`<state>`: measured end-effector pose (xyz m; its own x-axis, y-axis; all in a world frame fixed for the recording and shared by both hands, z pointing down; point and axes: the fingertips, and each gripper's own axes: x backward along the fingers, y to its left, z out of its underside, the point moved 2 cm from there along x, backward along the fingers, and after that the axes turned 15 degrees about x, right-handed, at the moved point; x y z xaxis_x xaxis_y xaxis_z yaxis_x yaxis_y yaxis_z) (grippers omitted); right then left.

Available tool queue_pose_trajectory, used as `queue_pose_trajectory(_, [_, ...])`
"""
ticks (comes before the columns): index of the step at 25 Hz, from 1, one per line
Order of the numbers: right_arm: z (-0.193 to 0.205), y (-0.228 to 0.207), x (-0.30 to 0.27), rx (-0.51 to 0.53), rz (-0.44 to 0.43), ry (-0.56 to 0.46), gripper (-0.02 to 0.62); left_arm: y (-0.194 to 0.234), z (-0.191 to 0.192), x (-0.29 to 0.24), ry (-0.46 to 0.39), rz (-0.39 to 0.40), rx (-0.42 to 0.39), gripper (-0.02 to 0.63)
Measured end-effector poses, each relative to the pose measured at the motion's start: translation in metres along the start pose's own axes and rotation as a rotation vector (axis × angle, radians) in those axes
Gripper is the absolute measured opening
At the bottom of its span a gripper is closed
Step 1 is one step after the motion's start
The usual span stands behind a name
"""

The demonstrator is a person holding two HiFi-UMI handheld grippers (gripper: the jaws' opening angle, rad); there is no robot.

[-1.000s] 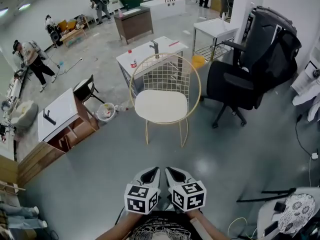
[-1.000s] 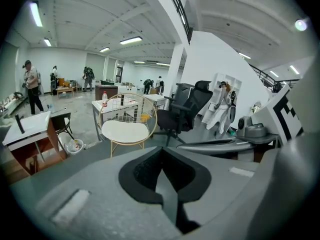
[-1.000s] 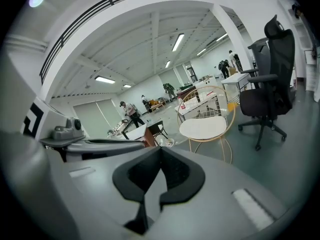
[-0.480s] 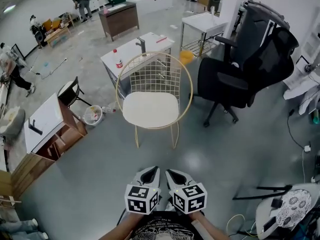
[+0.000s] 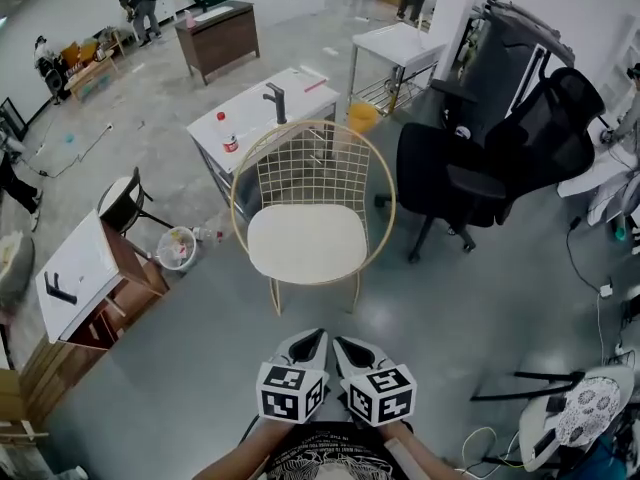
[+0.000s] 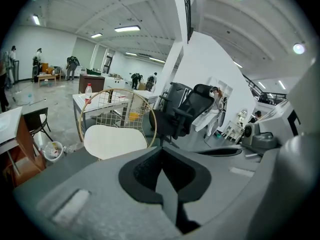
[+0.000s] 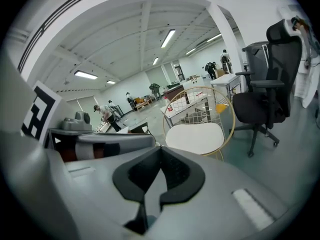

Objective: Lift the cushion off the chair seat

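A cream cushion point(image 5: 305, 245) lies on the seat of a gold wire chair point(image 5: 312, 163) in the middle of the head view. Both grippers are held side by side near the bottom edge, short of the chair and apart from it. The left gripper point(image 5: 306, 345) is shut with nothing in it, and so is the right gripper point(image 5: 349, 348). In the left gripper view the cushion point(image 6: 114, 140) shows beyond the closed left gripper point(image 6: 162, 152), a little to the left. The right gripper view has the cushion point(image 7: 195, 137) ahead and to the right of the right gripper point(image 7: 160, 149).
A black office chair point(image 5: 480, 173) stands right of the wire chair. Behind it is a white table point(image 5: 262, 110) with a bottle. A low cabinet point(image 5: 85, 278) and a small bin point(image 5: 177, 248) sit to the left. Cables lie on the floor at right. People work far back.
The wire chair and cushion have come closer and sit lower in the head view as both grippers moved forward together. The jaws stayed shut.
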<state>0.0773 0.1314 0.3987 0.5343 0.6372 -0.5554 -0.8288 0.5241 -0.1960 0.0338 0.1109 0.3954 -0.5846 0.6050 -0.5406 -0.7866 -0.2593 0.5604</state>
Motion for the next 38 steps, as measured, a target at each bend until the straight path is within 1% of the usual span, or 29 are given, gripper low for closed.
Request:
queue_pose_trajectory(4, [-0.019,0.0,-0.022,-0.013,0.041,0.002,-0.002,0.018,-0.025,-0.005,0.013,0.034,-0.004,-0.009])
queue_pose_trajectory(6, [-0.024,0.004,-0.031,-0.006,0.061,0.01,-0.002,0.029,-0.032,-0.006,0.016,0.053,0.01,-0.009])
queue_pose_trajectory(9, [-0.026,0.002,-0.041,0.02,0.081,0.031,-0.002,0.039,-0.037,-0.019,0.023,0.091,0.053,-0.009])
queue_pose_trajectory(12, [-0.025,-0.007,-0.04,0.037,0.099,0.059,-0.002,0.033,-0.033,-0.034,0.056,0.159,0.107,-0.009])
queue_pose_trajectory(14, [-0.026,-0.016,-0.041,0.038,0.113,0.069,-0.002,0.031,-0.032,-0.043,0.06,0.202,0.134,-0.005])
queue_pose_trajectory(16, [-0.03,-0.025,-0.045,0.042,0.121,0.072,-0.002,0.034,-0.033,-0.053,0.05,0.221,0.15,-0.003])
queue_pose_trajectory(18, [-0.031,-0.032,-0.051,0.052,0.113,0.082,-0.002,0.04,-0.033,-0.061,0.043,0.219,0.174,-0.003])
queue_pose_trajectory(22, [-0.026,-0.045,-0.072,0.085,0.056,0.116,-0.002,0.057,-0.027,-0.081,0.026,0.215,0.28,-0.003])
queue_pose_trajectory(25, [-0.027,-0.063,-0.101,0.119,-0.006,0.14,-0.002,0.077,-0.031,-0.106,-0.009,0.222,0.362,-0.003])
queue_pose_trajectory(31, [-0.03,-0.097,-0.144,0.197,-0.132,0.193,-0.002,0.12,-0.026,-0.16,-0.079,0.206,0.568,-0.003])
queue_pose_trajectory(35, [-0.026,-0.115,-0.172,0.221,-0.196,0.218,-0.002,0.147,-0.017,-0.185,-0.141,0.194,0.649,-0.002])
queue_pose_trajectory(38, [-0.016,-0.121,-0.192,0.282,-0.262,0.248,-0.002,0.166,-0.006,-0.2,-0.182,0.19,0.702,-0.002])
